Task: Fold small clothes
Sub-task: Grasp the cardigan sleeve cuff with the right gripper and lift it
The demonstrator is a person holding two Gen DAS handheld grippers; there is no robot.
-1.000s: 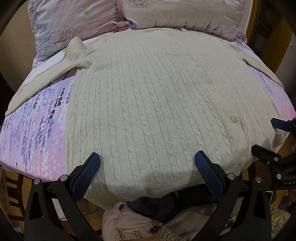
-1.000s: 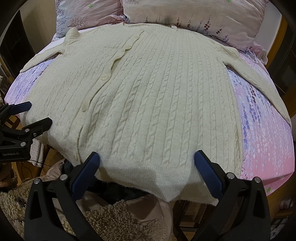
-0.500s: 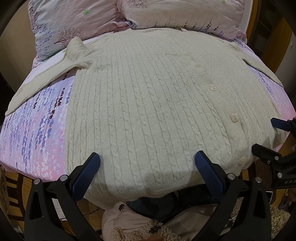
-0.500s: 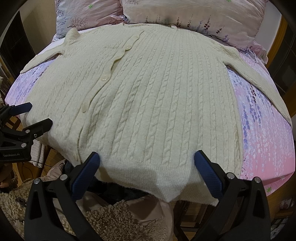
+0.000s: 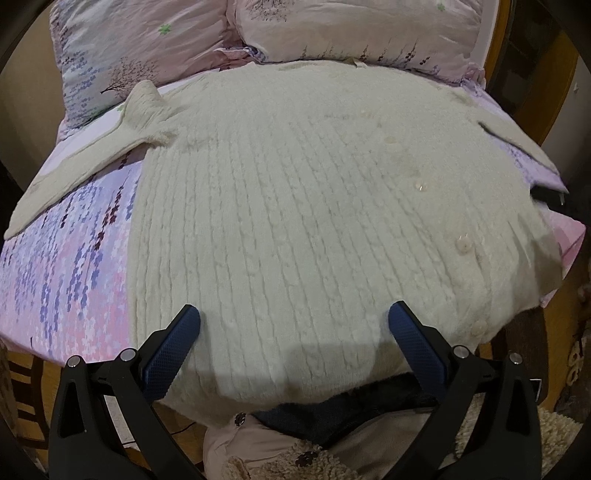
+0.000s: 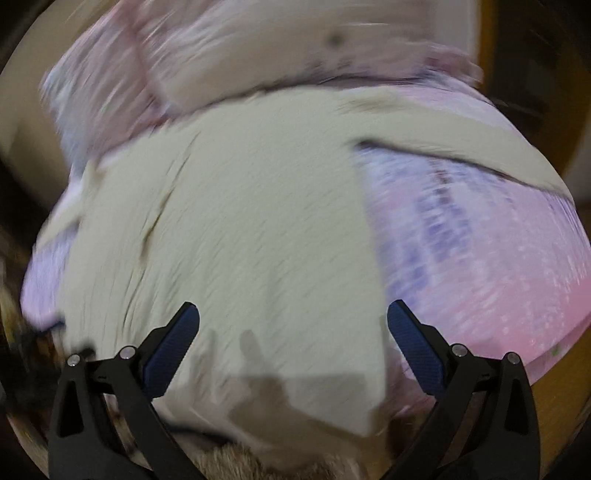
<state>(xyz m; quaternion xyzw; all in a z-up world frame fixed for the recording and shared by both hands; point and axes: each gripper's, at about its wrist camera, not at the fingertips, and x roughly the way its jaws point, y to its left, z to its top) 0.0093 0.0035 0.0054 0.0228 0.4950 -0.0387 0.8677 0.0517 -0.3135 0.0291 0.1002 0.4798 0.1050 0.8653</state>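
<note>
A cream cable-knit cardigan [image 5: 295, 206] lies flat and buttoned on the bed, sleeves spread to both sides. Its hem hangs over the near edge. My left gripper [image 5: 293, 325] is open and empty, just above the hem at the cardigan's left half. My right gripper [image 6: 293, 325] is open and empty over the cardigan's [image 6: 240, 240] right half near its side edge. The right wrist view is blurred by motion. The right sleeve [image 6: 461, 140] stretches out across the sheet.
The bed has a pink and purple flowered sheet [image 5: 62, 266]. Two flowered pillows [image 5: 332, 33] lie at the head. A wooden bed frame [image 5: 535, 55] runs along the right. Dark and pink clothes [image 5: 314, 424] sit below the bed's near edge.
My right gripper has swung quickly to the right and forward, toward the cardigan's right side; its view is now smeared. My left gripper has barely moved. Both stay open.
</note>
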